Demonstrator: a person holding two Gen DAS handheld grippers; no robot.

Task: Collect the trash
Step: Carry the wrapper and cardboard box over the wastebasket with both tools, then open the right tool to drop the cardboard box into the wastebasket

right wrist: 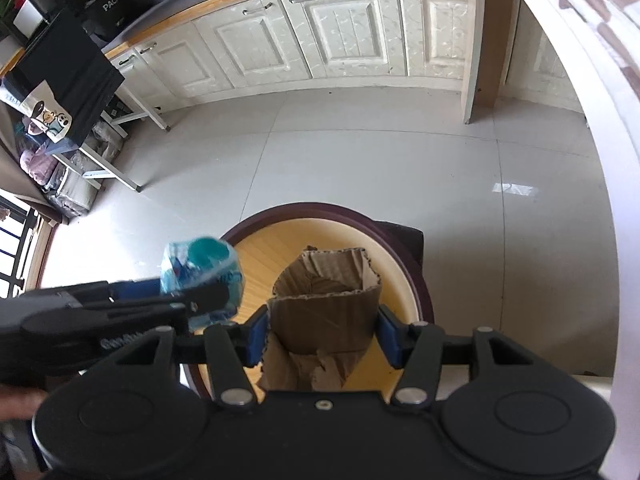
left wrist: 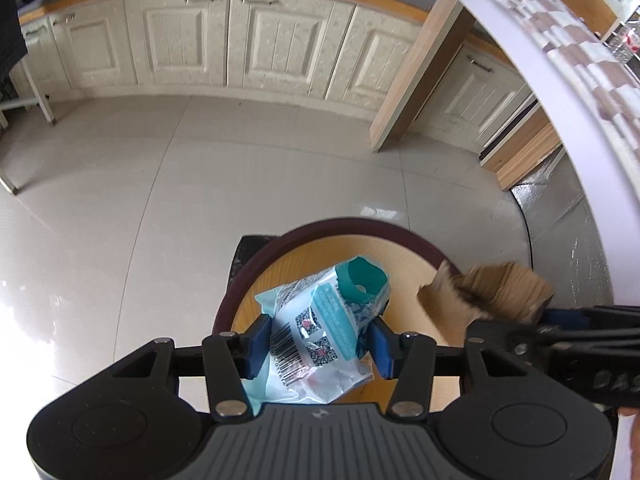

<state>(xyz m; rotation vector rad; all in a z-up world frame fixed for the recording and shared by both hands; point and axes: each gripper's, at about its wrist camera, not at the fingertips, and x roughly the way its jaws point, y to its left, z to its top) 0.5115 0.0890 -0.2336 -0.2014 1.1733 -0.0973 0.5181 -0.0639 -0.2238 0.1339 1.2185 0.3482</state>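
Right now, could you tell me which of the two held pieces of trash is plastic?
The blue-and-white wrapper in the left hand-held gripper; the right hand-held gripper holds brown torn cardboard.

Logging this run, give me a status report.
Left gripper shut on teal plastic wrapper. Right gripper shut on torn brown cardboard. Both over round wooden bin, path clear.

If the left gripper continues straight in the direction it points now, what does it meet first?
Probably the round wooden bin right beneath: the left gripper, shut on a wet-wipes packet, points into its yellow interior. Depth is uncertain.
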